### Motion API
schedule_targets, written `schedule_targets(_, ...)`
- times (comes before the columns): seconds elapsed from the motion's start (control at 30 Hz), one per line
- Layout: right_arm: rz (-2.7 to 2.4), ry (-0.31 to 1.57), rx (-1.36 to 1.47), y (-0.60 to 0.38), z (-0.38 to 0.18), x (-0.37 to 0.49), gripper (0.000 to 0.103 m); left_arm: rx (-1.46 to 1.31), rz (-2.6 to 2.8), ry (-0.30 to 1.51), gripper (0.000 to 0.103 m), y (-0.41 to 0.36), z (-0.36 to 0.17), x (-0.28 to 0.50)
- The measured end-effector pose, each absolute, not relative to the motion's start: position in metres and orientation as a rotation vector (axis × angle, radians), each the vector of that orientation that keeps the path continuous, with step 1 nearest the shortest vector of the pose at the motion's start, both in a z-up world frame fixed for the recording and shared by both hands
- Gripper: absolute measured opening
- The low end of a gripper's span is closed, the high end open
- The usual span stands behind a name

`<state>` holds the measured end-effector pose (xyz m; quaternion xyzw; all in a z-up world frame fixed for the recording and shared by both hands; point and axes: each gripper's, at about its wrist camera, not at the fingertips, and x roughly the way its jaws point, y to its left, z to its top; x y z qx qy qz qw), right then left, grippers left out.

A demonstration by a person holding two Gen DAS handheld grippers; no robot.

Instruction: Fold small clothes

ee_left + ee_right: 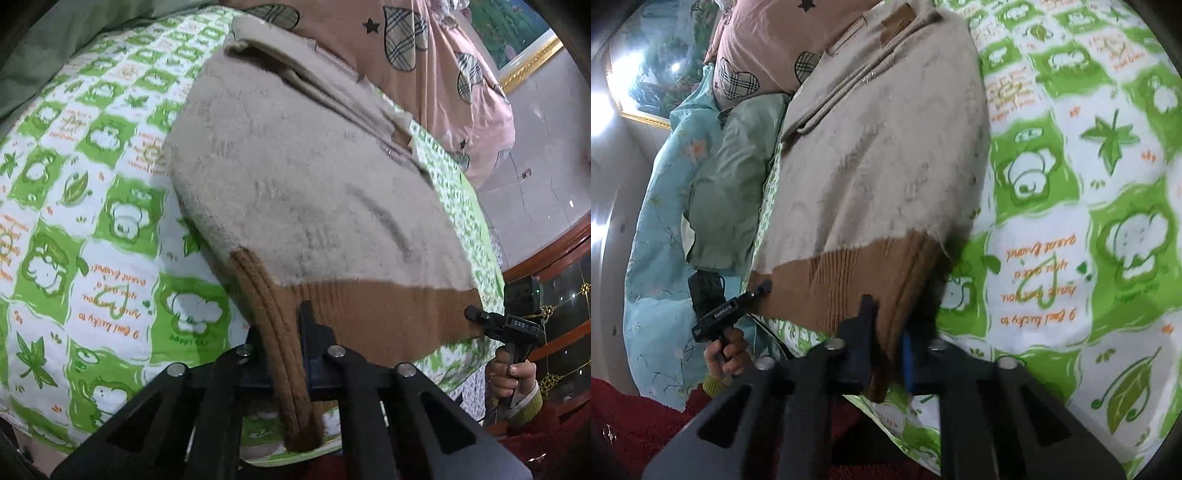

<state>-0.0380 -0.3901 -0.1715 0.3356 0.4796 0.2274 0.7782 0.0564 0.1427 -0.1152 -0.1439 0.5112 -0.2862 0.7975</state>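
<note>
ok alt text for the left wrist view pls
The left gripper is shut on the brown ribbed hem of a beige sweater lying on a green-and-white bedspread. The right gripper pinches the hem's far corner.

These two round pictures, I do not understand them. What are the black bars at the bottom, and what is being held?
No robot is here. A person holds a two-finger tool in each hand, and a fisheye camera on each tool looks along its fingers. The black bars are those tools. One picture comes from the left gripper, one from the right gripper. Each is shut on the brown ribbed hem of a beige fuzzy sweater, at opposite corners. The sweater lies on a green and white printed bedsheet. Each view also shows the other tool at the far corner.
</note>
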Motion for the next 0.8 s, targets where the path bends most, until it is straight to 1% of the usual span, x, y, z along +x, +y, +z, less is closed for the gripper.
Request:
schedule_targets(0.1, 0.523, 0.906, 0.747, -0.396, -0.143, -0.028, 0.009, -0.345, -0.6, 1.016, 0.005, 0.145, -0.095, 0.064)
schedule_targets(0.2, 0.529, 0.787, 0.735, -0.406, -0.11, -0.01, 0.009, -0.384, -0.58, 0.898, 0.005, 0.146, -0.068, 0.08)
schedule_targets(0.37, 0.533, 0.625, 0.687, -0.419, -0.056, 0.046, 0.009, -0.419, -0.553, 0.732, 0.005, 0.133, -0.023, 0.134)
schedule_targets(0.53, 0.497, 0.558, 0.641, -0.426, -0.024, 0.11, 0.009, -0.388, -0.542, 0.634, 0.005, 0.109, 0.013, 0.199)
schedule_targets(0.7, 0.452, 0.537, 0.593, -0.432, -0.008, 0.172, 0.009, -0.367, -0.506, 0.608, 0.005, 0.087, 0.025, 0.257)
schedule_targets(0.8, 0.431, 0.539, 0.579, -0.433, -0.004, 0.2, 0.009, -0.355, -0.487, 0.608, 0.005, 0.081, 0.023, 0.277)
